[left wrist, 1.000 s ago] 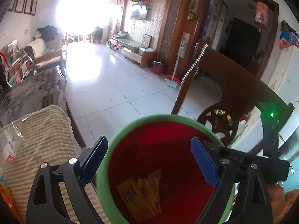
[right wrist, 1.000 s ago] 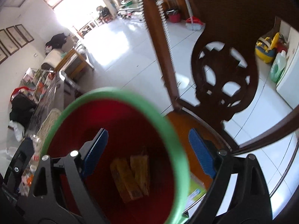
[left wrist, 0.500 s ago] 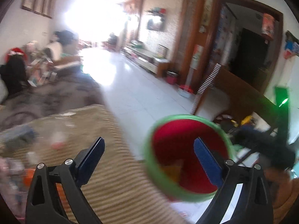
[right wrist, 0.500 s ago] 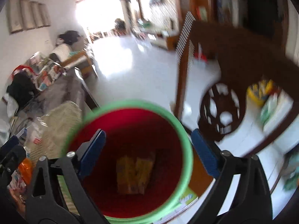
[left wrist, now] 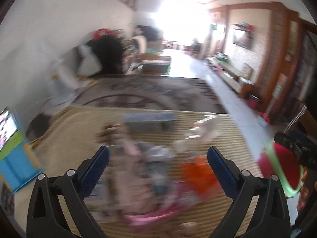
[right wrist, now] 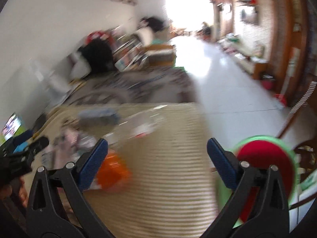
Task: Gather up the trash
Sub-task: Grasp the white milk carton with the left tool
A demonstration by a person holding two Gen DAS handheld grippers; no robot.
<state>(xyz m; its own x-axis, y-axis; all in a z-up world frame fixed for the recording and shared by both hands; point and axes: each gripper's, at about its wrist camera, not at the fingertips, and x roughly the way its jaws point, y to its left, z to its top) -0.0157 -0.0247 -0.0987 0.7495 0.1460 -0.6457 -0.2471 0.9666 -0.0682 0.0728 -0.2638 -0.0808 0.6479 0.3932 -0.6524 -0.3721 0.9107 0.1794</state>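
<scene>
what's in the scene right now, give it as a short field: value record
surface: striped mat, beige with pale bands
bin: red bin with green rim, at the mat's right edge
trash: blurred pile of wrappers on the mat, kinds unclear
orange item: orange wrapper, lying on the mat, right of the pile
left gripper: open, jaws just widened, nothing between the pads
right gripper: open, jaws just widened, nothing held
image quality: heavy motion blur in both views
</scene>
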